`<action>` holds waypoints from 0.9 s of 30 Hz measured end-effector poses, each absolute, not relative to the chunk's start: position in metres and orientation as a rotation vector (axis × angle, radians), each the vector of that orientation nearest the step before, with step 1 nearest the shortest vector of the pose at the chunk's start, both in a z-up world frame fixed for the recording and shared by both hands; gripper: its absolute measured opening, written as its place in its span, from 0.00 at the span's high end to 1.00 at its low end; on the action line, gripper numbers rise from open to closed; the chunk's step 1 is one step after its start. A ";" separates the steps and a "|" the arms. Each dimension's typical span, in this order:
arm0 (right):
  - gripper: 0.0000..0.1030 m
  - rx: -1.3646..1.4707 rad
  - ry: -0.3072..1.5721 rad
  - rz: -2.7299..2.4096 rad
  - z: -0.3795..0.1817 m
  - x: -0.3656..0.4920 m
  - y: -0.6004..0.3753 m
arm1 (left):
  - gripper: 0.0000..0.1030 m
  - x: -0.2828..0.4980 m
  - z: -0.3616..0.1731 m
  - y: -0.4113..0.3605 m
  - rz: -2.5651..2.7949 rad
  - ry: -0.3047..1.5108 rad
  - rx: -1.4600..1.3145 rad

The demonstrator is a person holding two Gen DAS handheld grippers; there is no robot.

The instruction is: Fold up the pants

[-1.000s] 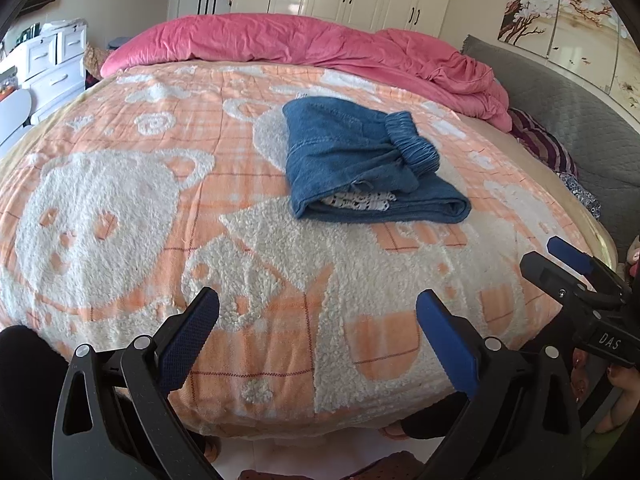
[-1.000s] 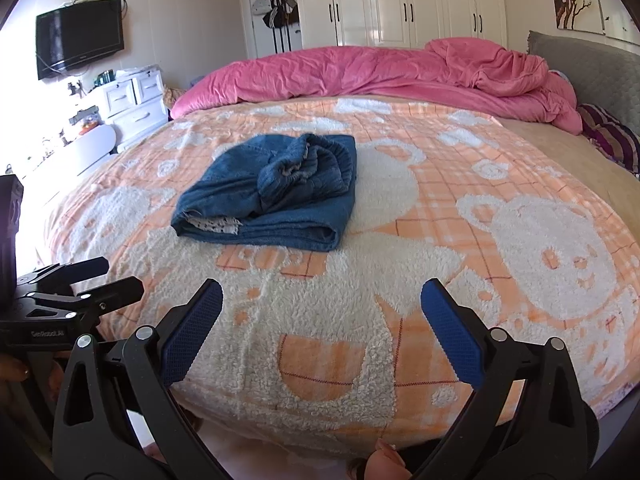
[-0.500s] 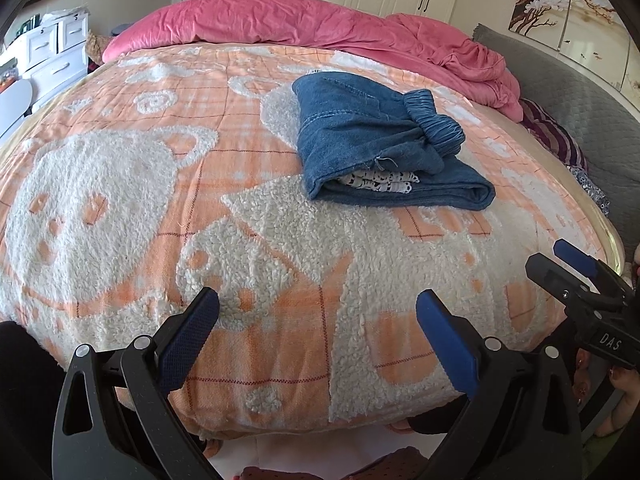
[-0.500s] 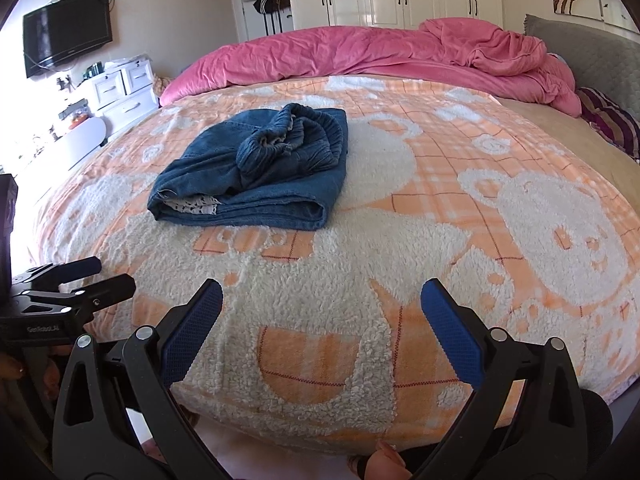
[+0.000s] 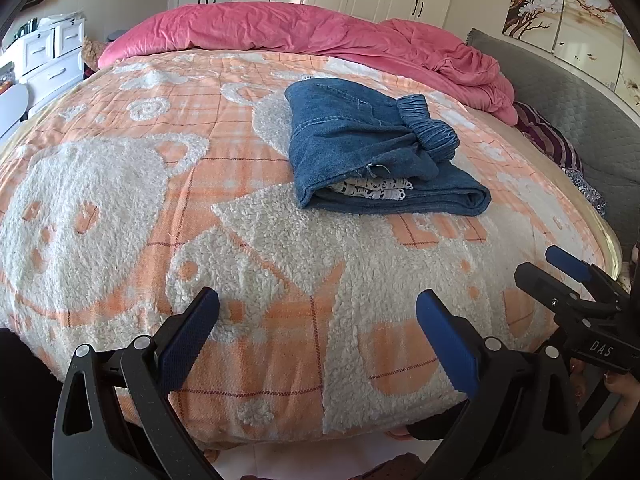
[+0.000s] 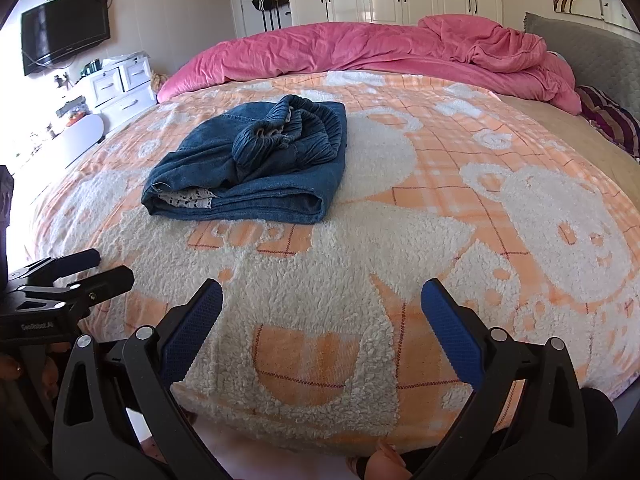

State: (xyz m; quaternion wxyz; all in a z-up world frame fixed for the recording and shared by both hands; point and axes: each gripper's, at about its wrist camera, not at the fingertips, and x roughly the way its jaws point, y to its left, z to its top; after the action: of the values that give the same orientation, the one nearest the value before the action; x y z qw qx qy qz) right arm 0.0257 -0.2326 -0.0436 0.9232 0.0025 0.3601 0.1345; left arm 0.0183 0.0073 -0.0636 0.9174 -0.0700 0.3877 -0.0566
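Blue denim pants [image 5: 372, 156] [image 6: 256, 168] lie folded in a compact stack on the orange and white fleece blanket [image 5: 160, 200] [image 6: 440, 200], with the elastic waistband bunched on top and white lace showing at the near edge. My left gripper [image 5: 318, 334] hovers open over the near edge of the bed, well short of the pants. Just as open and empty, my right gripper [image 6: 322, 328] sits at the same near edge. Each gripper shows at the side of the other's view.
A pink duvet [image 5: 320, 36] [image 6: 380, 52] is heaped along the far side of the bed. A grey headboard [image 5: 580, 108] and striped cushion [image 6: 608, 120] sit at the right. White drawers [image 6: 120, 88] and a wall TV [image 6: 66, 28] stand at the left.
Both grippers have moved forward toward the bed, so the folded pants look closer and larger. The pants themselves have not shifted. Both grippers stay open.
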 end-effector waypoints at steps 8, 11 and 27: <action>0.09 0.001 0.725 0.278 -0.042 0.025 -0.233 | 0.04 0.018 -0.062 0.008 -0.128 0.789 -0.154; 0.09 0.002 0.730 0.280 -0.043 0.025 -0.232 | 0.04 0.016 -0.062 0.009 -0.128 0.787 -0.157; 0.09 -0.005 0.739 0.273 -0.044 0.024 -0.232 | 0.04 0.013 -0.058 0.009 -0.123 0.779 -0.158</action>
State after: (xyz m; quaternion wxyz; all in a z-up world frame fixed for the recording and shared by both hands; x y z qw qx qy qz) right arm 0.0239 -0.2318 -0.0438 0.9235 -0.0024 0.3600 0.1328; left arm 0.0132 0.0091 -0.0577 0.9202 -0.0767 0.3793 -0.0599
